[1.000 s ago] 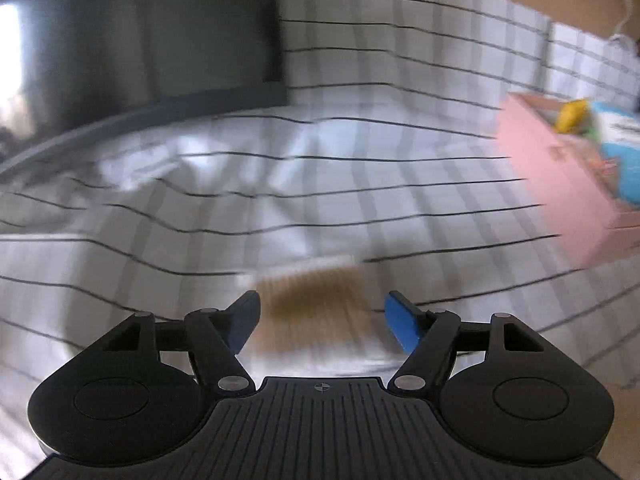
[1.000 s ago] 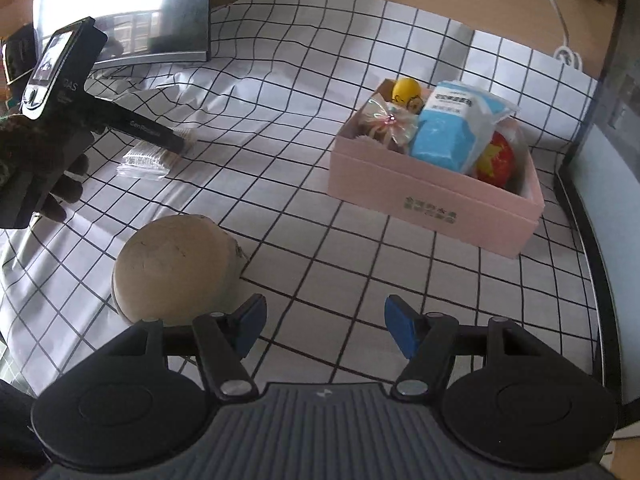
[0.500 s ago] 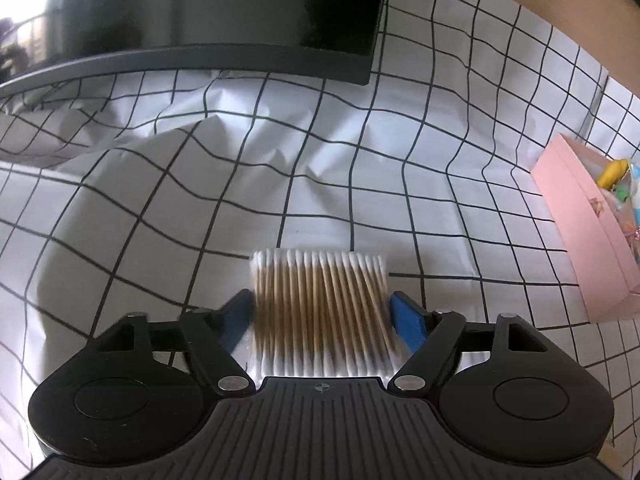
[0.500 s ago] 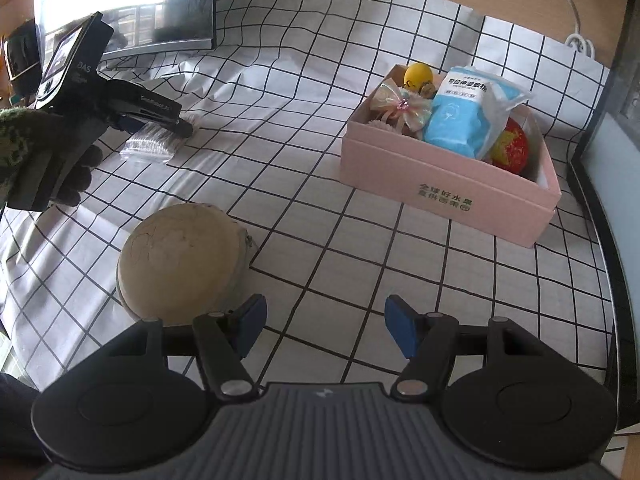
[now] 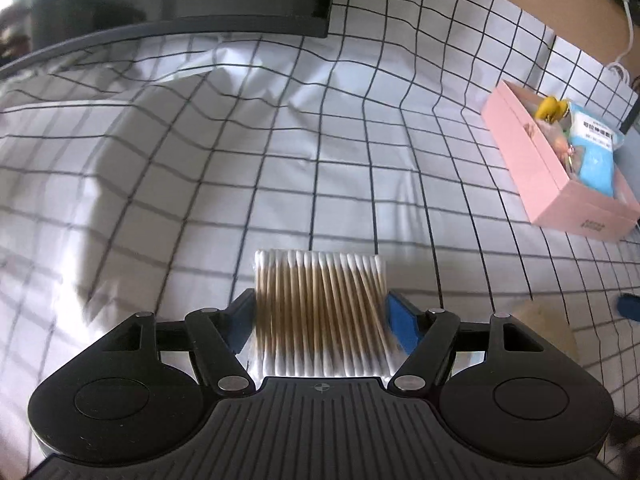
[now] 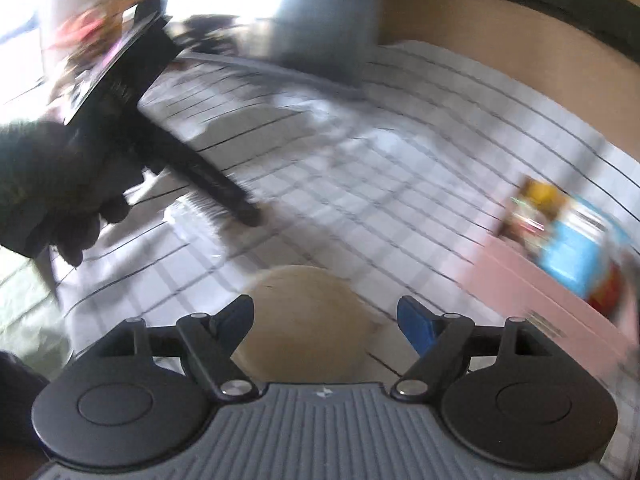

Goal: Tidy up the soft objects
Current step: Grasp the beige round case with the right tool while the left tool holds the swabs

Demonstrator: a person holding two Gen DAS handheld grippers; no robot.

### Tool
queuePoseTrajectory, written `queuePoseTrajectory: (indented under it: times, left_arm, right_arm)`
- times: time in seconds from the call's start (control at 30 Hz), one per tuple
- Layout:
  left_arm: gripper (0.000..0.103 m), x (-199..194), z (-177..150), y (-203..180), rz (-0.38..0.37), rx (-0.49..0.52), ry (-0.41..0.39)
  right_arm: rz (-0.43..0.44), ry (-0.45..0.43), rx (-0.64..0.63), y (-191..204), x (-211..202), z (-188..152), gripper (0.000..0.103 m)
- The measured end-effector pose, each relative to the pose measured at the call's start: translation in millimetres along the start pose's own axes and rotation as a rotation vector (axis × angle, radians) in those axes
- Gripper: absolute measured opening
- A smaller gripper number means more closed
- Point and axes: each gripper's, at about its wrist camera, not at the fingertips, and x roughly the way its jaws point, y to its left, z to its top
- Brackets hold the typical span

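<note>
The left tool [image 5: 321,314] now grips the cotton swab pack [image 5: 320,312], ready for the pink box [image 5: 560,176]; the right tool [image 6: 325,320] is opening, empty, over the round beige pouch [image 6: 308,320]

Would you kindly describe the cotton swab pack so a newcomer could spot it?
On the black-gridded white tablecloth, left of the pink cardboard box, look between the left tool's blue fingers. The flat clear pack of wooden-stemmed cotton swabs sits there, striped tan with white tips.

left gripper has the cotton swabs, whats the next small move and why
Probably carry the cotton swabs toward the pink box, up and to the right in the left wrist view. The left gripper has the pack between its jaws, pads against both sides, and the box already holds other items yet sits apart from it.
</note>
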Motion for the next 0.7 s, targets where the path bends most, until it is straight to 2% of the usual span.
queuePoseTrajectory:
  times: [0.07, 0.13, 0.23, 0.33, 0.47, 0.57, 0.7]
  left_arm:
    - [0.074, -11.9, -7.4, -2.6, 0.024, -0.005, -0.002]
    - [0.074, -25.2, -12.5, -3.1, 0.017, -0.030, -0.008]
    - [0.074, -43.5, -19.6, -4.8, 0.023, -0.043, -0.021]
    - [0.074, -56.5, -24.3, -5.8, 0.013, -0.057, -0.036]
    - [0.074, -59.1, -29.3, -5.0, -0.015, -0.095, -0.035]
    - [0.074, -59.6, -37.9, -5.7, -0.044, -0.125, -0.024]
    - [0.074, -59.3, -52.2, -5.4, -0.064, -0.166, 0.002]
  right_arm:
    - [0.034, 0.021, -0.053, 15.4, 13.8, 2.8, 0.079]
    - [0.060, 0.040, -0.110, 28.8, 22.9, 3.1, 0.079]
    - [0.020, 0.034, -0.195, 38.2, 24.1, -2.3, 0.079]
    - [-0.049, 0.035, -0.258, 27.0, 17.3, -13.2, 0.082]
    - [-0.146, 0.058, -0.253, -2.4, 9.2, -23.6, 0.082]
    - [-0.205, 0.058, -0.194, -26.6, 1.6, -25.6, 0.082]
    - [-0.141, -0.003, -0.032, -46.7, -15.0, -14.9, 0.083]
